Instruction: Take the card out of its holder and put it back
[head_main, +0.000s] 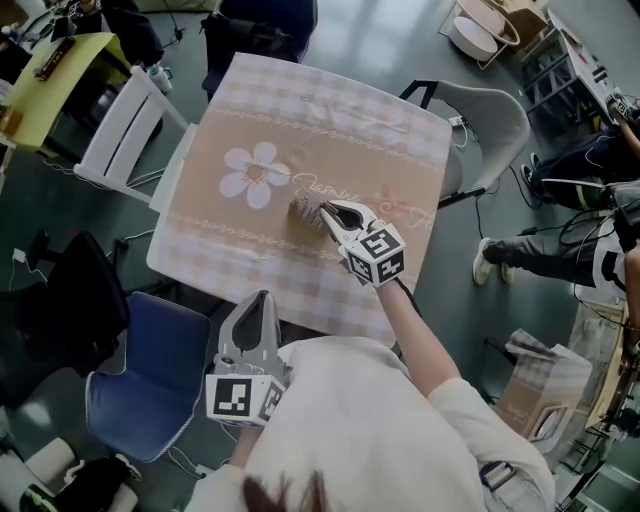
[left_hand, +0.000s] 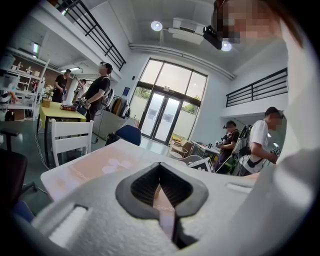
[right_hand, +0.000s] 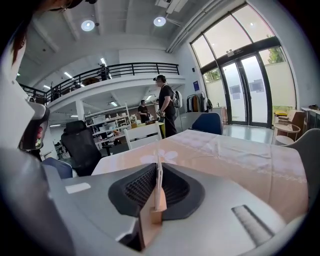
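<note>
My right gripper (head_main: 327, 213) reaches over the middle of the table (head_main: 330, 110), which is covered by a pink checked cloth with a white flower. Its tips are at a small striped card holder (head_main: 303, 208). In the right gripper view a thin pale card (right_hand: 159, 186) stands upright and edge-on in a small wooden holder (right_hand: 152, 216). The dark pads (right_hand: 142, 187) of my right gripper (right_hand: 158, 169) close against it on both sides. My left gripper (head_main: 262, 300) hangs shut by the table's near edge, close to my body, with nothing in it. The left gripper view shows only cloth beyond the tips of my left gripper (left_hand: 160, 167).
A white chair (head_main: 122, 132) stands at the table's left, a blue chair (head_main: 150, 385) at the near left and a grey chair (head_main: 492, 118) at the far right. A seated person's legs (head_main: 530, 255) are at the right. A yellow table (head_main: 60, 68) is at the top left.
</note>
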